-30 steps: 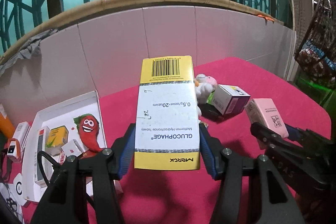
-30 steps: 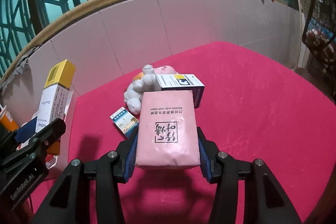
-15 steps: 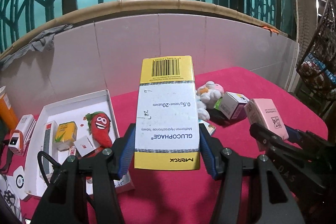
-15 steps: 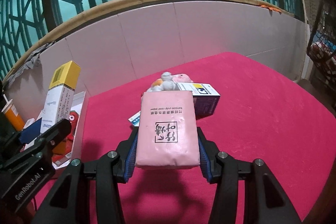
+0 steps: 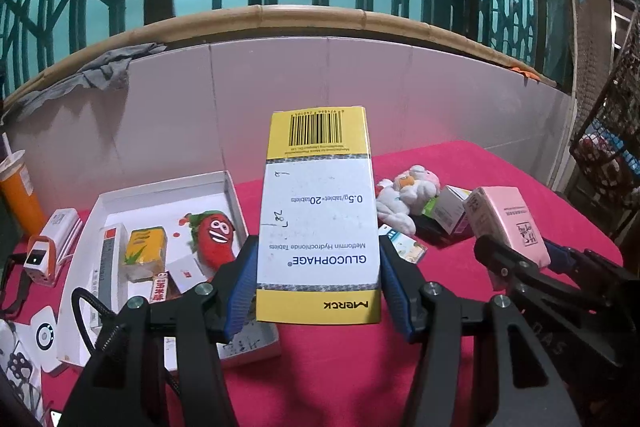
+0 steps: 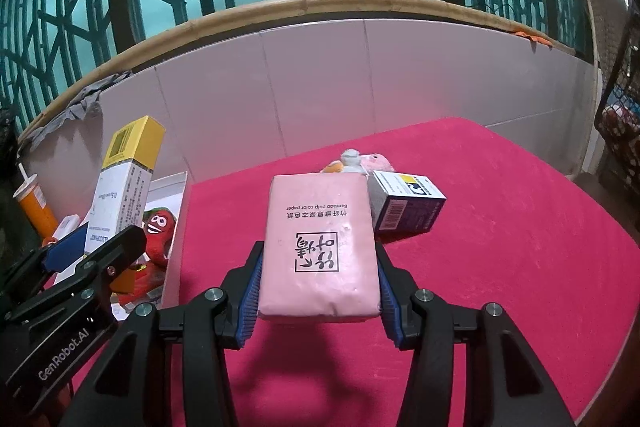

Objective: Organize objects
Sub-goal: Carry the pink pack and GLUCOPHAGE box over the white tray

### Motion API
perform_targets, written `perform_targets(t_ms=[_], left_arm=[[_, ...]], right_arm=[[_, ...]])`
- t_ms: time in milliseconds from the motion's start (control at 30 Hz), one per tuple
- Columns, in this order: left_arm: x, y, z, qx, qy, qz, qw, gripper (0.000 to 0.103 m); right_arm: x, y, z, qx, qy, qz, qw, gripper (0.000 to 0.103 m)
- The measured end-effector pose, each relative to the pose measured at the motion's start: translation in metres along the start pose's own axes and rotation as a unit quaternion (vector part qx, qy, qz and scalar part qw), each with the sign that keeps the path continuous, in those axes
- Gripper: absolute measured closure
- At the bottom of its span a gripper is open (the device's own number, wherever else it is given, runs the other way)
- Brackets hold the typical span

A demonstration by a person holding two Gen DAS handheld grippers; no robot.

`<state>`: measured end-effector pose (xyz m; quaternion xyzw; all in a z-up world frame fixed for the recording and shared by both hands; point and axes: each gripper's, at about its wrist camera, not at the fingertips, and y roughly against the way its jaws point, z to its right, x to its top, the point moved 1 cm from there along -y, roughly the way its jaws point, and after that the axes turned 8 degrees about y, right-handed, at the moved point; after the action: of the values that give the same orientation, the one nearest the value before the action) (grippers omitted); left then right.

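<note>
My left gripper (image 5: 318, 291) still clamps the Glucophage box (image 5: 318, 223), right gripper (image 6: 318, 291) the pink pack (image 6: 320, 247); white tray (image 5: 168, 187) now nearer.

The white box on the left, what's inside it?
Inside the open white cardboard box: a red smiling chilli plush toy, a yellow packet and small cartons. The held yellow-and-white medicine carton hides its near corner.

The yellow-and-white medicine box (image 5: 318, 223) hides the desk (image 5: 500, 179) behind it and part of the white tray (image 5: 160, 189) near the desk's left edge; the small blue-printed carton (image 5: 404, 247) shows only a corner; the plush toy (image 6: 352, 161) is mostly covered by the pink tissue pack (image 6: 318, 239); the orange cup (image 5: 18, 193) is cut by the picture's left edge; the tray's small packets' print is too small to read.
</note>
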<state>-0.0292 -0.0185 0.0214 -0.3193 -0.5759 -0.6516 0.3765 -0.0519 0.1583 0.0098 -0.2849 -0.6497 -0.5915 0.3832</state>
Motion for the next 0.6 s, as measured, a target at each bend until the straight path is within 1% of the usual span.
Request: perform_targets(t_ms=[433,600], left_arm=[[0.004,0.01,-0.021,0.007,0.02,0.009,0.9997,0.047],[0.006,0.014,-0.034,0.016,0.03,0.015,0.9993,0.047]], right_arm=[[0.008,0.005,-0.032,0.005,0.028,0.008,1.0,0.049],[0.011,0.006,-0.046,0.012,0.041,0.011,0.999,0.049]])
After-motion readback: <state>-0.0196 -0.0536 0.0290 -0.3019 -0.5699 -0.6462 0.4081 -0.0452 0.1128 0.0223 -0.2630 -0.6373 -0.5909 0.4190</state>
